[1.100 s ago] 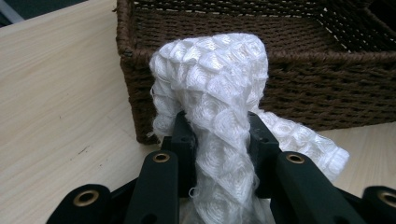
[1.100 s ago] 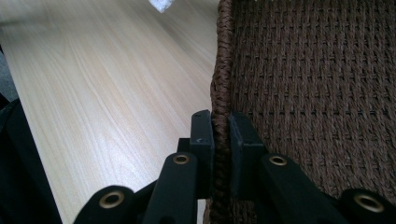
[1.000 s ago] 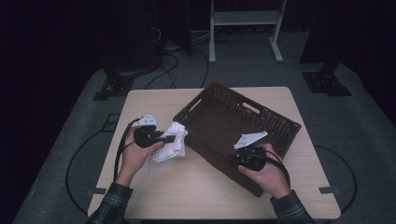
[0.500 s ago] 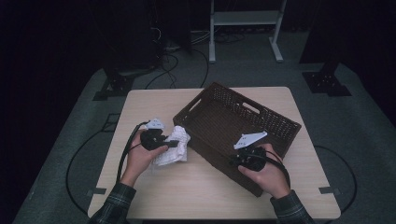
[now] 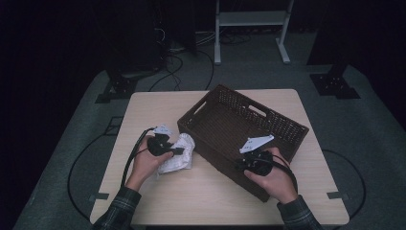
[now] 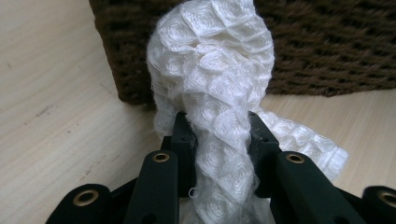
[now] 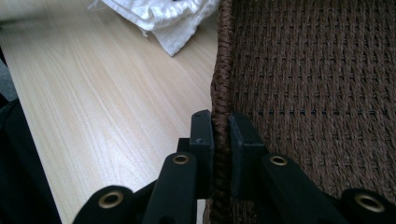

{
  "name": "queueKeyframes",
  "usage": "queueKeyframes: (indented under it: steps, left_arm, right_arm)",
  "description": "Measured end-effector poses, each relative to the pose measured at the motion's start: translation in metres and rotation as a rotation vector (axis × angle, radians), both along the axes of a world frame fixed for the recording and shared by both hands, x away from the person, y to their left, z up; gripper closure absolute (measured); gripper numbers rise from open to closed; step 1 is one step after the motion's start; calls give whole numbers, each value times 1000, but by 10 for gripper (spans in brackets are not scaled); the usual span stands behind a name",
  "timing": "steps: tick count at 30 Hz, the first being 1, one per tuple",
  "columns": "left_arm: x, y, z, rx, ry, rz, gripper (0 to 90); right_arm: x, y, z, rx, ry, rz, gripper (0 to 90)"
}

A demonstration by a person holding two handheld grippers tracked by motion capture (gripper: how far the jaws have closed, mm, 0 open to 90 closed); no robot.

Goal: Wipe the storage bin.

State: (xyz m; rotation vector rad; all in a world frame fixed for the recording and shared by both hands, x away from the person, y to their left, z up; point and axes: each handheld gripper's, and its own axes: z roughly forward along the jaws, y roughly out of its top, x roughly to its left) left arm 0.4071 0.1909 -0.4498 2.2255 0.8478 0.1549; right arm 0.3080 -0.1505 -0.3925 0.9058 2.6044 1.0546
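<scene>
A dark brown woven basket (image 5: 287, 125) stands at an angle on the light wooden table (image 5: 206, 206). A crumpled white textured cloth (image 5: 179, 154) lies on the table against the basket's left corner. My left gripper (image 5: 178, 151) is shut on this cloth, whose folds (image 6: 219, 93) bulge up between the two black pads (image 6: 184, 135) with the basket wall just behind. My right gripper (image 5: 242, 165) is shut on the basket's near rim (image 7: 222, 93), one pad on each side of the woven wall, and the cloth (image 7: 163, 18) lies farther along the table.
The basket (image 7: 317, 84) holds nothing that I can see. Bare tabletop spreads in front of it and at the far left. Beyond the table are a grey floor mat, black cables (image 5: 174, 62) and a white metal stand (image 5: 251, 28).
My left gripper has sunk toward the table with the cloth still in it, and the cloth now rests lower beside the basket corner. The right gripper has kept still on the rim.
</scene>
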Motion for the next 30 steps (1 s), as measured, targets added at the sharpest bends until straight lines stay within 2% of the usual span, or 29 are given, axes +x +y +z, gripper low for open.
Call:
queueKeyframes:
  steps: [4, 7, 12, 15, 20, 24, 30]
  left_arm:
    - [0, -4, -6, 55, 0, -5, 684]
    - [1, -6, -11, 85, 23, -15, 682]
    - [2, -6, -18, 68, 48, -11, 678]
    - [1, -7, -16, 70, 44, -5, 681]
    - [-1, -5, -8, 43, 15, -3, 684]
    - [-4, -2, 1, 19, -31, 0, 685]
    - [-11, 4, 21, -45, -100, 7, 685]
  right_arm:
    - [0, 0, 0, 1, 1, 1, 807]
    - [0, 0, 0, -2, -1, 1, 806]
    - [0, 0, 0, -1, -1, 1, 806]
    - [0, 0, 0, -2, -2, 1, 806]
    - [0, 0, 0, -3, -3, 1, 805]
    - [-1, 1, 0, -8, -9, 1, 807]
    - [-1, 4, 0, -23, -35, 2, 811]
